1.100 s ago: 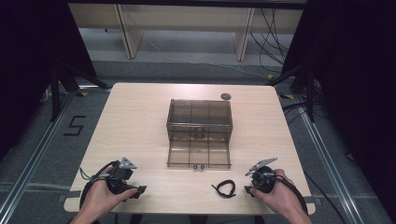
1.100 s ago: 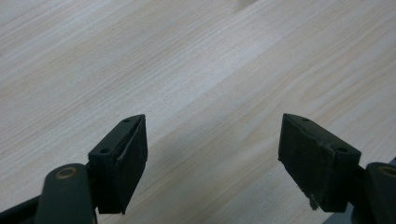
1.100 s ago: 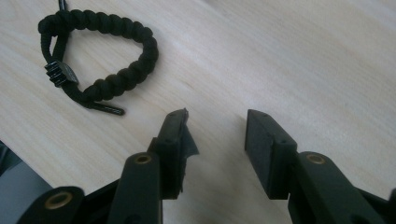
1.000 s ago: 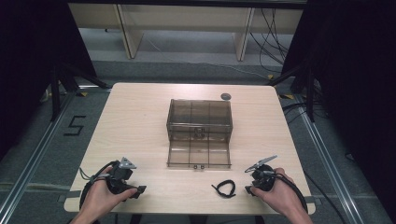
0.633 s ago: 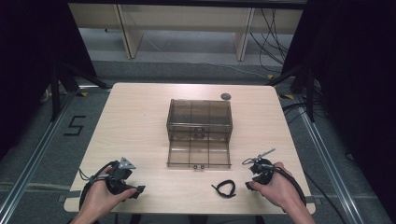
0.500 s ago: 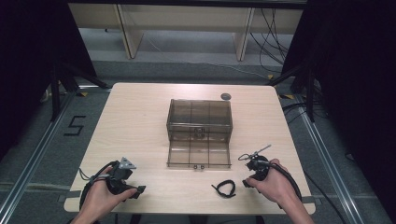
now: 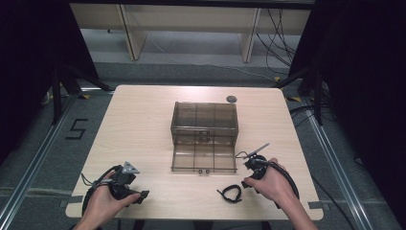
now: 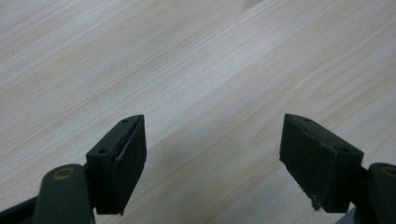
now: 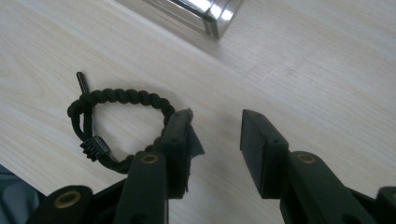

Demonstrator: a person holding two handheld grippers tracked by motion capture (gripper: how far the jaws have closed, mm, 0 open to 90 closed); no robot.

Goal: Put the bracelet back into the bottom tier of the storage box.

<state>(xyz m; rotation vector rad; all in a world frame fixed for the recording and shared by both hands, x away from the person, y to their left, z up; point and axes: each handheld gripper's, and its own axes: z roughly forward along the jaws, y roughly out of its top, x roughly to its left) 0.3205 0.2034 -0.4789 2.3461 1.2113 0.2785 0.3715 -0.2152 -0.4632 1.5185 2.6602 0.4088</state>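
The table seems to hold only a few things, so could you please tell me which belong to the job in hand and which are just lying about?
In the job:
- black braided bracelet, beside the open right hand-held gripper
- clear compartment box with its lid folded open

Lying about:
- small round dark disc by the table's far edge
- left hand-held gripper, open over bare wood

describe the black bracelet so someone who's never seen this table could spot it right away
Start at the smoky clear box in the middle of the table. In front of its open lid, near the table's front edge and just left of the right gripper, lies the bracelet. It is a small black braided loop, the only loose thing there.
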